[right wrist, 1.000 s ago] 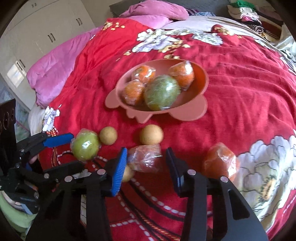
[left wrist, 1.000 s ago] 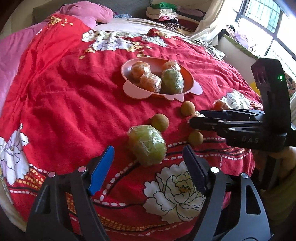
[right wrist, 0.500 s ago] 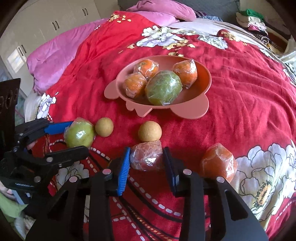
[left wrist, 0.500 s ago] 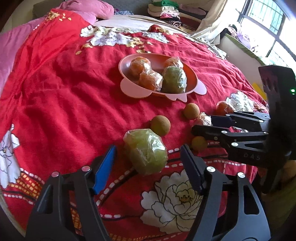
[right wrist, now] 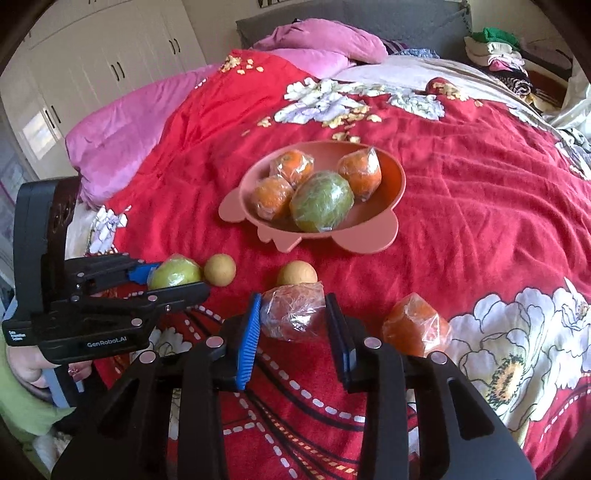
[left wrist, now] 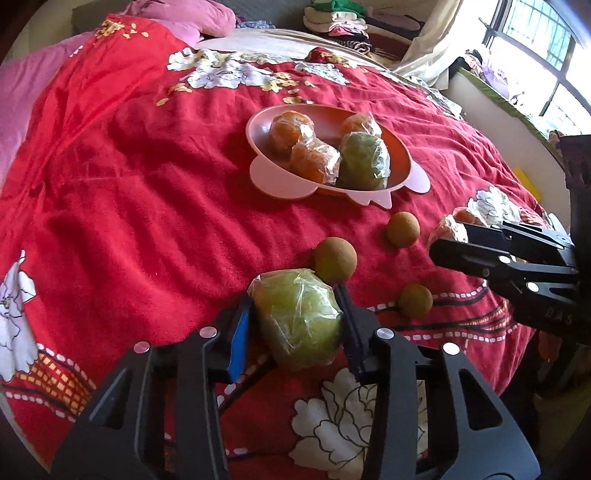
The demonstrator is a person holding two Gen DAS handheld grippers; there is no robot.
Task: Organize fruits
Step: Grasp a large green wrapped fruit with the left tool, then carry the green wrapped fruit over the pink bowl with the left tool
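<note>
My left gripper [left wrist: 295,325] is shut on a plastic-wrapped green fruit [left wrist: 299,325], seen also in the right wrist view [right wrist: 175,274]. My right gripper [right wrist: 293,325] is shut on a wrapped reddish-orange fruit [right wrist: 291,314], partly visible in the left wrist view [left wrist: 445,230]. A pink bowl [right wrist: 395,173] sits mid-bed holding three wrapped oranges and a wrapped green fruit [right wrist: 321,206]. Three small brown round fruits [left wrist: 335,258] lie loose on the red blanket. Another wrapped orange [right wrist: 415,328] lies right of my right gripper.
The red floral blanket [left wrist: 129,184] covers the bed. Pink pillows [right wrist: 321,40] lie at the head. Folded clothes [left wrist: 336,22] are stacked at the far side. White wardrobes [right wrist: 92,55] stand on the left, a window [left wrist: 535,55] on the right.
Both grippers moved forward and closed: the left onto the green fruit, the right onto the reddish-orange fruit. Both fruits now appear raised a little off the blanket.
</note>
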